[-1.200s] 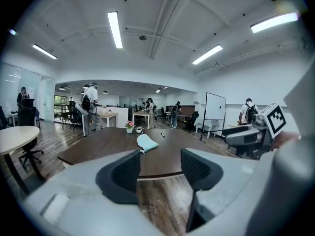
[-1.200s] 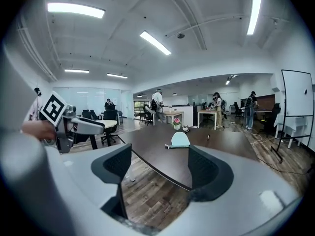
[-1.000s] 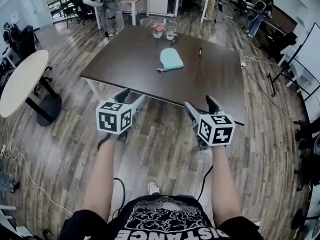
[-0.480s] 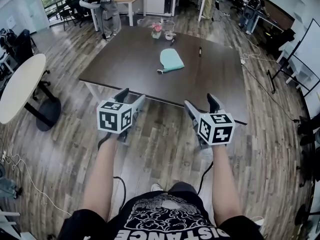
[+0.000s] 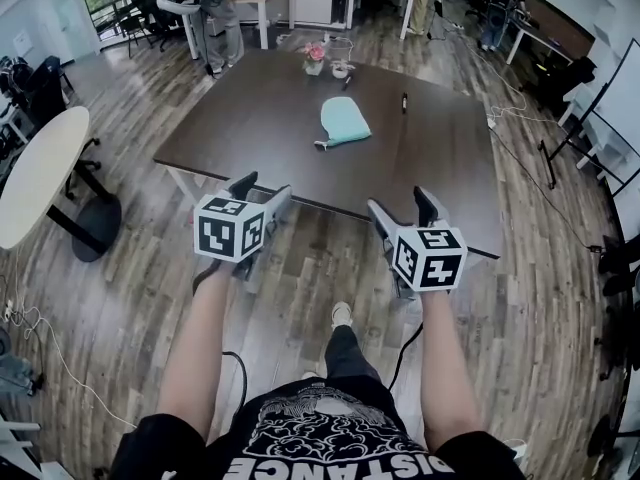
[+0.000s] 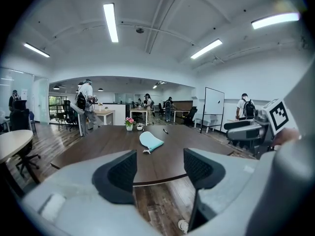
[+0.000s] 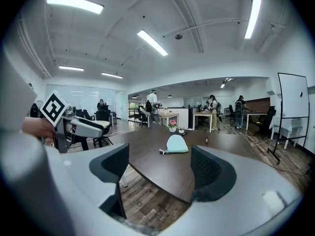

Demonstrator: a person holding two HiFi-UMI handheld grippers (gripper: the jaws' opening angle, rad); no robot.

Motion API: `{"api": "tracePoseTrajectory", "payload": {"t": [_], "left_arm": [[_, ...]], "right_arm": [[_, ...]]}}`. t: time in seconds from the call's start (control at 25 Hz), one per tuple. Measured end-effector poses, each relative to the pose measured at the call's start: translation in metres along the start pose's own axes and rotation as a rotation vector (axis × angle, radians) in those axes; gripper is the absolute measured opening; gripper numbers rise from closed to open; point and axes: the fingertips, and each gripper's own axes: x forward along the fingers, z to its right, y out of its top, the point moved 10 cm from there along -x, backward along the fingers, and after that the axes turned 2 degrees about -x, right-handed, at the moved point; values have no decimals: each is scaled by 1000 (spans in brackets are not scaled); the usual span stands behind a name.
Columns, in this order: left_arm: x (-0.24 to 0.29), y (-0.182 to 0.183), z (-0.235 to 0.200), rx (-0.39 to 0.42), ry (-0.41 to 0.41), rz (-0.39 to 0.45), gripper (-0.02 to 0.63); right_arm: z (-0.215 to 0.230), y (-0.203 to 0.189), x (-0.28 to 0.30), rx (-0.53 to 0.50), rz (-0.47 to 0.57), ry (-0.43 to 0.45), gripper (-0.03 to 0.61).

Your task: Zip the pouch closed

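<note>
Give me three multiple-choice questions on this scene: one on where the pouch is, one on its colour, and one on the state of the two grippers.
1. Where does the pouch lie?
A. on the floor
B. on the dark table
C. between a gripper's jaws

2. What colour is the pouch?
A. red
B. black
C. pale teal

3. How do the left gripper and the right gripper stand?
A. both open and empty
B. both shut on the pouch
C. left open, right shut

Answers:
1 B: it lies flat near the table's middle, well apart from both grippers.
2 C: it shows pale teal in all three views.
3 A: each gripper view shows its pads apart with nothing held between them. The left gripper's jaws have just been opening.
</note>
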Motion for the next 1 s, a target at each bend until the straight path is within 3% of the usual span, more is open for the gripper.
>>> {"api": "tracePoseTrajectory", "payload": {"t": [1.0], "left_arm": [[172,67,-66,-26,72,-56,313]], "right_arm": [[111,39,190,30,-51,83,380]]}}
